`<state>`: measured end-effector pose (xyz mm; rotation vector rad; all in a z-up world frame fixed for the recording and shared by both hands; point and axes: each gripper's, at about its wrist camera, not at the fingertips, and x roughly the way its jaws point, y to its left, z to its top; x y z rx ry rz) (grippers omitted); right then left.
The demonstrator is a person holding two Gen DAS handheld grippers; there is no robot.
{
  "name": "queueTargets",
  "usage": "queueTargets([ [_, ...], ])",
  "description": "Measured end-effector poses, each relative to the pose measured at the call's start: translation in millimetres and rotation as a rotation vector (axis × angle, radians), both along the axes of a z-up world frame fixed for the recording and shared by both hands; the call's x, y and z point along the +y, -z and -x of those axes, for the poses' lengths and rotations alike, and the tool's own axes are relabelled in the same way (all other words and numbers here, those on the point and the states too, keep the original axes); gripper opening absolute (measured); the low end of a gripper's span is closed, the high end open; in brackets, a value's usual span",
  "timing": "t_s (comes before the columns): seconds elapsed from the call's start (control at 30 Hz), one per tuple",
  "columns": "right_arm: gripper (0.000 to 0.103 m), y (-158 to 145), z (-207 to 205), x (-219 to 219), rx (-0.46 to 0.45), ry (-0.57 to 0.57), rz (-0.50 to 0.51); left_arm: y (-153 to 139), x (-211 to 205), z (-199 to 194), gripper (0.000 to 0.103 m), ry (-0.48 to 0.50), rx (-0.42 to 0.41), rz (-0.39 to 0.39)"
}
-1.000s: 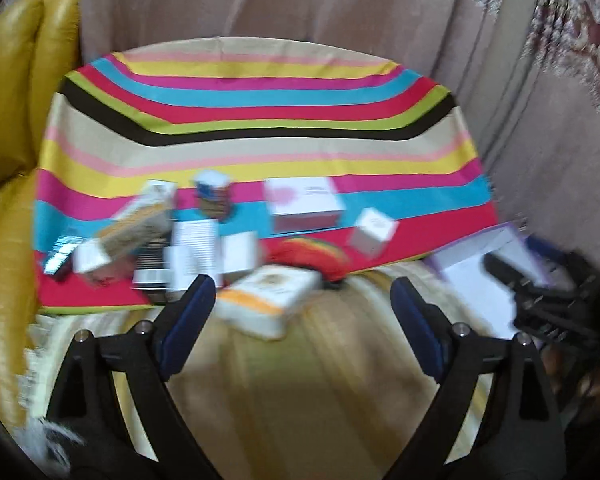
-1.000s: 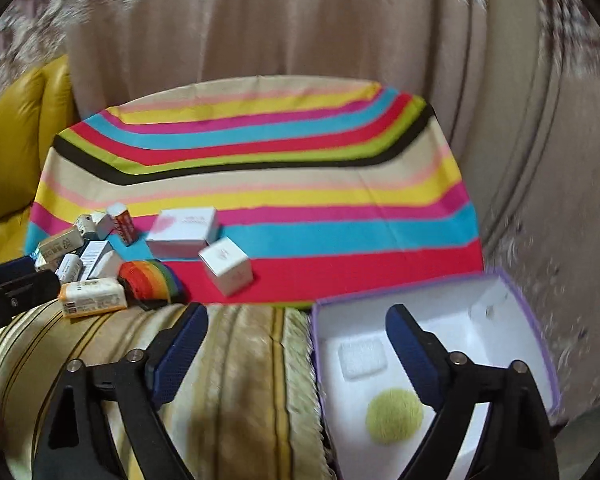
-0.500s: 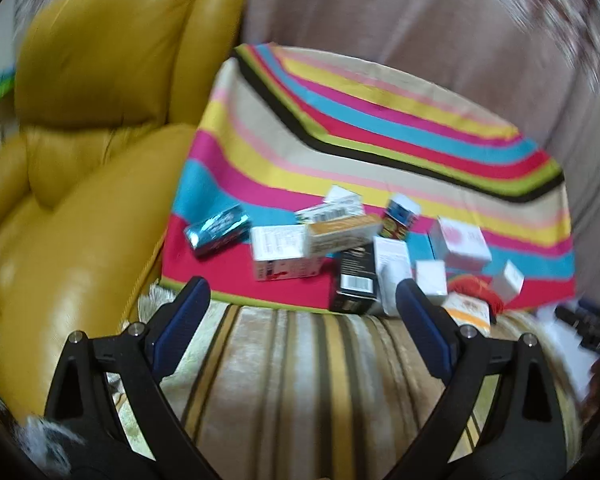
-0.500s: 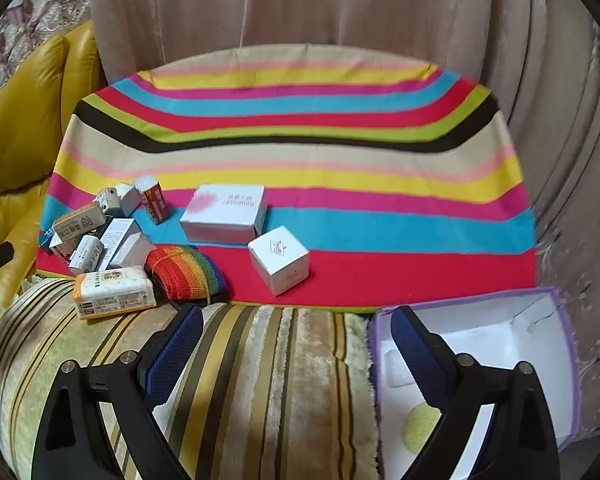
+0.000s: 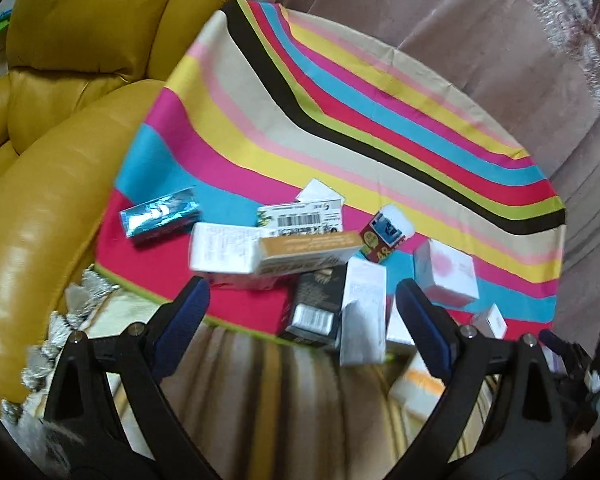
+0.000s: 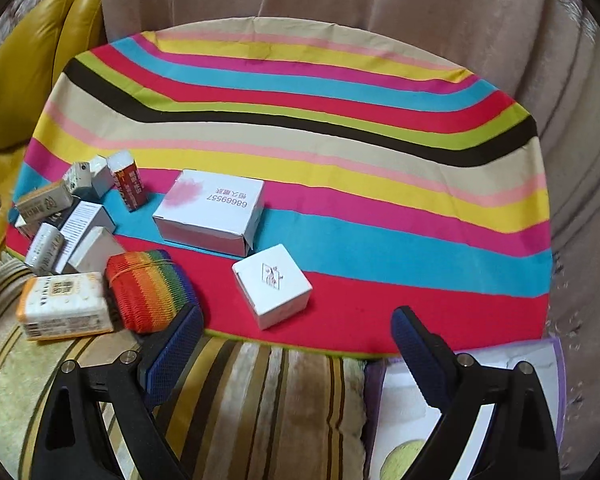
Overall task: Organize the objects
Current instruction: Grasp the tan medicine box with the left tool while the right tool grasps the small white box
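Several small boxes lie piled on a striped cloth (image 6: 340, 184). In the left wrist view I see a shiny blue pack (image 5: 160, 212), a gold-brown box (image 5: 308, 250), a black box (image 5: 316, 304) and a white box (image 5: 364, 312). My left gripper (image 5: 302, 318) is open and empty just in front of this pile. In the right wrist view a flat white box with a pink mark (image 6: 212, 212), a small white cube box (image 6: 274, 284), a rainbow knit bundle (image 6: 152, 292) and an orange-and-white pack (image 6: 64, 306) show. My right gripper (image 6: 296, 342) is open and empty, just short of the cube box.
A yellow leather armchair (image 5: 56, 128) stands to the left. A striped plush cover (image 6: 240, 408) lies at the near edge. An open purple-edged white box (image 6: 480, 392) with a green round pad sits at lower right. Curtains (image 6: 340, 8) hang behind.
The left gripper has swung left and moved closer to the box pile, bringing the armchair into view. The right gripper has moved forward and left toward the cube box. Both stay open.
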<state>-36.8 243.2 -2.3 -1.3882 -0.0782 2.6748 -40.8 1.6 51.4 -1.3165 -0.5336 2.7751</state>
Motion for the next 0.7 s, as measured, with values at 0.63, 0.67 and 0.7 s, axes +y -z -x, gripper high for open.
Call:
queueTargets([
  [0.63, 0.096, 19, 35, 3, -0.037, -0.094, 0.007, 29, 30, 60, 0.085, -0.139, -0.173, 0.172],
  [0.67, 0.096, 19, 35, 3, -0.039, -0.098, 0.009, 30, 30, 62, 0.085, -0.139, -0.178, 0.173],
  [0.7, 0.096, 21, 36, 3, -0.043, -0.104, 0.011, 31, 30, 61, 0.085, -0.140, -0.174, 0.173],
])
